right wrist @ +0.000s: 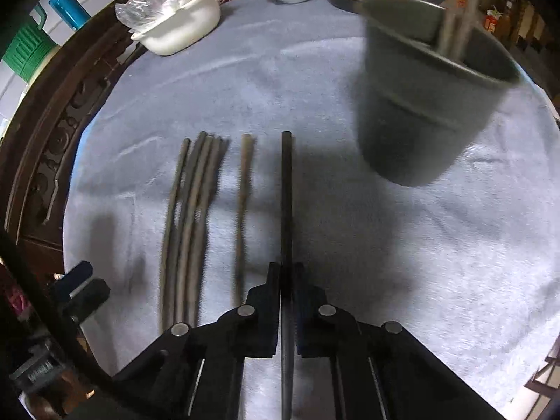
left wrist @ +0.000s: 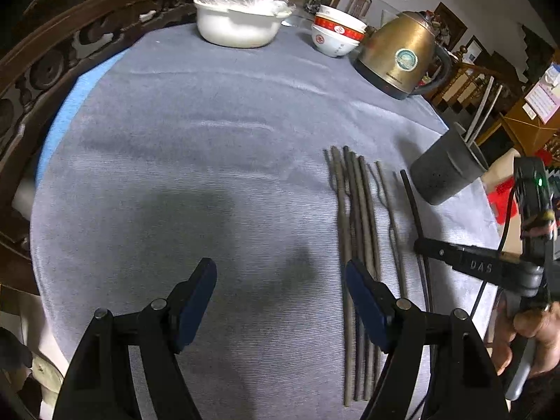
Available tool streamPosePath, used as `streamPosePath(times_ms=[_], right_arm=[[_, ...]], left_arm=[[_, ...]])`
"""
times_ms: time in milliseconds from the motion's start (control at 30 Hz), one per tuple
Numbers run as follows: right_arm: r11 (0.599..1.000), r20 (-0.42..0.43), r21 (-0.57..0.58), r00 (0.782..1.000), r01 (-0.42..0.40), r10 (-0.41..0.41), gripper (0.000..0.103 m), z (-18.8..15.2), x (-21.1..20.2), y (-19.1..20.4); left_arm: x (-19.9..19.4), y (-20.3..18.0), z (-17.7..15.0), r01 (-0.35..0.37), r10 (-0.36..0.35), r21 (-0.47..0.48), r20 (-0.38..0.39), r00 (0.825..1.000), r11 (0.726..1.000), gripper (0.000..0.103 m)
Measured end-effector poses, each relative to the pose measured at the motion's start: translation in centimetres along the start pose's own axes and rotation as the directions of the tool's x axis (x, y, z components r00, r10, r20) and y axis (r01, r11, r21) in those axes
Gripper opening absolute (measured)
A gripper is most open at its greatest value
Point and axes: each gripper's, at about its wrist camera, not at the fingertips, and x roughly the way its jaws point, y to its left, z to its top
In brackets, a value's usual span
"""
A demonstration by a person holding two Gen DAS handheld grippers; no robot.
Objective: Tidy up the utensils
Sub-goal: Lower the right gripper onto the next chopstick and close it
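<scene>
Several grey-brown chopsticks [left wrist: 353, 245] [right wrist: 189, 227] lie side by side on the grey cloth, and one more [right wrist: 243, 210] lies apart to their right. My right gripper [right wrist: 286, 273] [left wrist: 420, 245] is shut on a black chopstick [right wrist: 286, 192] [left wrist: 411, 196], which runs straight out between its fingers, right of the others. A dark grey cup [right wrist: 427, 105] [left wrist: 444, 171] stands to the far right with two chopsticks in it. My left gripper [left wrist: 280, 273] is open over bare cloth, its right finger beside the bundle.
At the far end stand a white pot [left wrist: 238, 28] covered with a plastic bag, stacked red-and-white bowls [left wrist: 336, 35] and a gold kettle [left wrist: 399, 56]. A carved dark wood rim [left wrist: 42, 70] runs along the left. A hand [left wrist: 532, 336] holds the right gripper.
</scene>
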Motion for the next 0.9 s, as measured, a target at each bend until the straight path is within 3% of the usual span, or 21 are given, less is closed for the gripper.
streamPosePath(times_ms=[233,333,467,600,633,667,733,900], right_arm=[[0.999,0.008,0.028,0.999,-0.036,0.036,0.007,-1.0,-0.2,-2.5],[0.998,0.018,0.029,0.998,-0.057,0.057,0.007,-1.4,-0.4,-3.0],[0.995,0.024,0.03,0.996,-0.091,0.09,0.008,-1.7,-0.7,-3.9],[0.993,0.025,0.025,0.993,-0.115,0.115,0.008,-1.8,-0.9,-4.9],[0.992,0.025,0.023,0.993,-0.12,0.12,0.008,-1.8,-1.0,-5.2],[0.992,0.024,0.023,0.992,-0.123,0.122,0.008,-1.7,-0.9,-5.0],[0.992,0.024,0.019,0.991,-0.129,0.128,0.008,-2.0,-1.0,-5.5],[0.992,-0.007,-0.01,0.992,-0.127,0.127,0.009,-1.8,-1.2,-5.5]], left_arm=[[2.4,-3.0,2.9,-0.004,0.007,0.03,-0.102,0.995,1.0,0.074],[4.0,-3.8,3.9,-0.043,0.048,0.033,-0.17,0.984,0.999,0.06],[6.3,-4.0,4.9,-0.065,0.065,0.01,-0.271,0.96,0.998,0.05],[6.9,-4.7,5.6,-0.083,0.09,0.034,-0.303,0.949,0.996,0.041],[7.1,-4.8,5.8,-0.087,0.092,0.032,-0.313,0.945,0.996,0.035],[7.2,-5.0,6.0,-0.105,0.114,0.046,-0.318,0.941,0.993,0.02],[7.7,-5.2,6.2,-0.118,0.135,0.071,-0.336,0.932,0.99,0.01],[8.1,-5.0,6.4,-0.095,0.135,0.121,-0.383,0.914,0.988,0.008]])
